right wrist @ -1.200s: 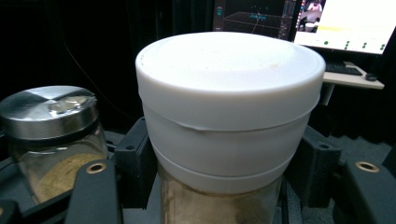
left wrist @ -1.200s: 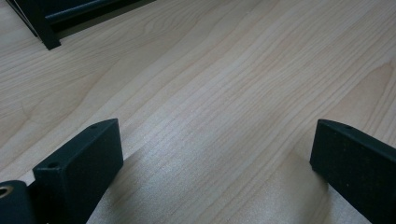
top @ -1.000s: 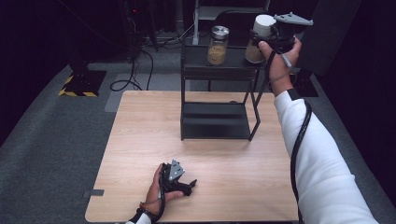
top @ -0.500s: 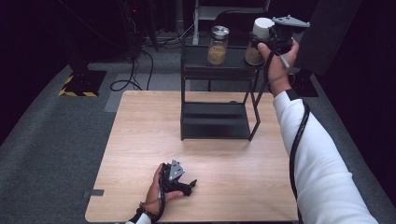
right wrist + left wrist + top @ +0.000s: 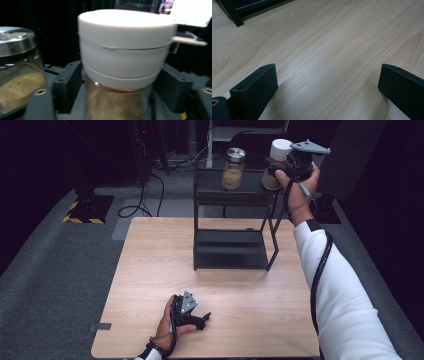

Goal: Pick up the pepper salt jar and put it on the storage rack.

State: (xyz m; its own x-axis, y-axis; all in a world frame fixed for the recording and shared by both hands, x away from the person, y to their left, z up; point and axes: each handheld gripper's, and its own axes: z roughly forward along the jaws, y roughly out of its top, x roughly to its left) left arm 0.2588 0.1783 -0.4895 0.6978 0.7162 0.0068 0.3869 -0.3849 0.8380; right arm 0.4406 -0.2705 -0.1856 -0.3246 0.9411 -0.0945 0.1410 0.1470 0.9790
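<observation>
Jar on the rack's top shelf, right hand-held gripper around it.
Left hand-held gripper rested on desk, jaws apart, empty. White-lidded jar stood beside steel-lidded jar; right jaws had just been opening, jar between them.

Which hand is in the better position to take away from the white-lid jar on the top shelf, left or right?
Right. The right gripper is already at the white-lid jar, its jaws just opened on either side of it. The left gripper rests open on the table, far away.
</observation>
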